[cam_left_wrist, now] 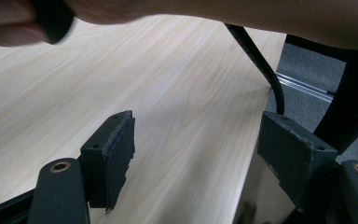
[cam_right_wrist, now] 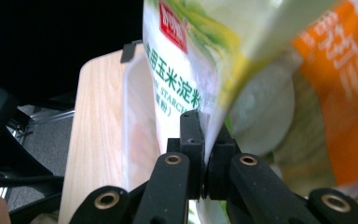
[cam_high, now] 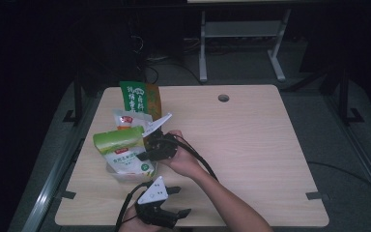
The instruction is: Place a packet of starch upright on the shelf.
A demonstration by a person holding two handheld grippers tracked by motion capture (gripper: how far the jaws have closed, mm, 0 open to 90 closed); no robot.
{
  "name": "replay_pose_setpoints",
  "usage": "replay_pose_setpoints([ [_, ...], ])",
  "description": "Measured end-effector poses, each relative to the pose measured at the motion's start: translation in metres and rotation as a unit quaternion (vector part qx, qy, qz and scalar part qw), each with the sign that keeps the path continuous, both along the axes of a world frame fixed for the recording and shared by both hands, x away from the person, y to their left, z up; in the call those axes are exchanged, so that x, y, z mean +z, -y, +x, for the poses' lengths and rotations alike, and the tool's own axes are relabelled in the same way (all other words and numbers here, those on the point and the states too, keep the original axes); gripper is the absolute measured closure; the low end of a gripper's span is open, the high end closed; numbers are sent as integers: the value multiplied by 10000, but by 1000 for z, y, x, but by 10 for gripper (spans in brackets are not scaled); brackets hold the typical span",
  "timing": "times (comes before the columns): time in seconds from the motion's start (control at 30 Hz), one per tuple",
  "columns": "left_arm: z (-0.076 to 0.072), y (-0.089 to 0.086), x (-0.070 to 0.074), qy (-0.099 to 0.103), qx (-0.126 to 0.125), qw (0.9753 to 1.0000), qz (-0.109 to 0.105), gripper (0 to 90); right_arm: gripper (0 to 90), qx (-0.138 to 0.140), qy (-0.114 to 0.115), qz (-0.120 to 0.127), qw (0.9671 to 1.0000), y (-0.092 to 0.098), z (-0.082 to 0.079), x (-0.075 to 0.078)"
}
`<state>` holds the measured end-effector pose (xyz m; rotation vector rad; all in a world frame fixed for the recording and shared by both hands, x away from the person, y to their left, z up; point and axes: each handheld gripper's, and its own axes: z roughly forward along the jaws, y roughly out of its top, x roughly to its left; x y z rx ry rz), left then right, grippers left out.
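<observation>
Right tongs point(cam_right_wrist: 204, 154) closed on the edge of a green starch pouch point(cam_high: 123, 151), held over a clear bin point(cam_high: 118, 175) at the tabletop's point(cam_high: 251, 140) left side. Left tongs point(cam_left_wrist: 193, 154) wide apart, idle near the front edge. Two more pouches, white point(cam_high: 128, 120) and green-orange point(cam_high: 140, 99), stand behind. Judged: pouch gripped; its placement remains.

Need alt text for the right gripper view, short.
The right tongs are shut on the edge of a green and white starch pouch that rises up the frame. An orange packet sits behind it at the right, and the light wood table runs along the left.
</observation>
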<state>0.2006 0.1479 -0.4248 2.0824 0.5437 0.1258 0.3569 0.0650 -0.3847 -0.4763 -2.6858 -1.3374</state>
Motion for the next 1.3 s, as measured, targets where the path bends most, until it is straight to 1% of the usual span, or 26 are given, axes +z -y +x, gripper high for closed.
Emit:
replay_pose_setpoints([
  [0.07, 0, 1, -1, 7, 2, 10000, 0, 272, 878, -17, -134, 13, 9999, 5, 1, -6],
  [0.13, 0, 2, -1, 5, -10, 10000, 9, 272, 876, -22, -157, -5, 9999, 8, 2, -9],
  [0.2, 0, 2, -2, 6, -15, 10000, 22, 272, 865, -20, -180, -23, 9998, 8, 2, -9],
  [0.23, 0, 2, -2, 2, -14, 10000, 21, 272, 849, -2, -163, -52, 9999, 8, 2, -8],
  [0.27, 0, 2, -2, 2, -11, 10000, 26, 272, 800, 7, -143, -53, 9999, 8, 3, -7],
  [0.3, 1, 2, -2, 0, -8, 10000, 16, 272, 764, -13, -174, 22, 9998, 9, 3, -5],
  [0.33, 1, 2, -2, -6, -4, 10000, 10, 272, 722, -76, -135, 117, 9998, 11, 3, -1],
  [0.37, 1, 2, -2, -10, 0, 10000, 11, 272, 721, -124, -115, 192, 9997, 13, 4, 2],
  [0.4, 1, 2, -2, -14, -1, 10000, 11, 271, 727, -132, -92, 295, 9994, 16, 5, 5],
  [0.43, 1, 2, -2, -27, 2, 10000, 8, 272, 735, -160, -142, 365, 9991, 17, 6, 8],
  [0.5, 1, 3, -2, -20, -10, 10000, 30, 272, 771, -208, -123, 403, 9989, 20, 6, 13],
  [0.57, 2, 3, -2, -1, -8, 10000, 60, 272, 804, -182, -93, 337, 9992, 20, 6, 15],
  [0.67, 2, 2, -3, 29, 46, 9999, 87, 272, 876, -127, -121, 263, 9995, 19, 6, 14],
  [0.77, 5, 0, -3, 41, 112, 9999, 62, 272, 890, -122, -44, 210, 9997, 19, 5, 13],
  [0.8, 6, 0, -3, 45, 135, 9999, 50, 272, 892, -142, -62, 199, 9997, 19, 5, 13],
  [0.93, 9, -2, -2, 103, 142, 9998, 108, 272, 884, -190, -51, 184, 9996, 20, 4, 13],
  [1.0, 10, -2, -3, 131, 168, 9997, 132, 272, 859, -175, -39, 183, 9997, 20, 4, 13],
  [1.03, 11, -2, -3, 136, 168, 9997, 135, 271, 828, -176, -56, 211, 9996, 21, 3, 14],
  [1.1, 12, -2, -3, 142, 173, 9996, 144, 272, 789, -183, -8, 203, 9996, 22, 4, 14],
  [1.13, 12, -2, -3, 152, 181, 9996, 161, 272, 748, -168, -38, 219, 9996, 24, 4, 14],
  [1.2, 13, -2, -4, 109, 193, 9996, 157, 272, 729, -186, -46, 277, 9994, 29, 5, 16],
  [1.27, 15, -2, -4, 129, 213, 9995, 172, 271, 698, -226, -109, 346, 9991, 34, 5, 18],
  [1.3, 16, -2, -4, 136, 220, 9995, 180, 270, 689, -229, -86, 339, 9991, 37, 6, 19],
])
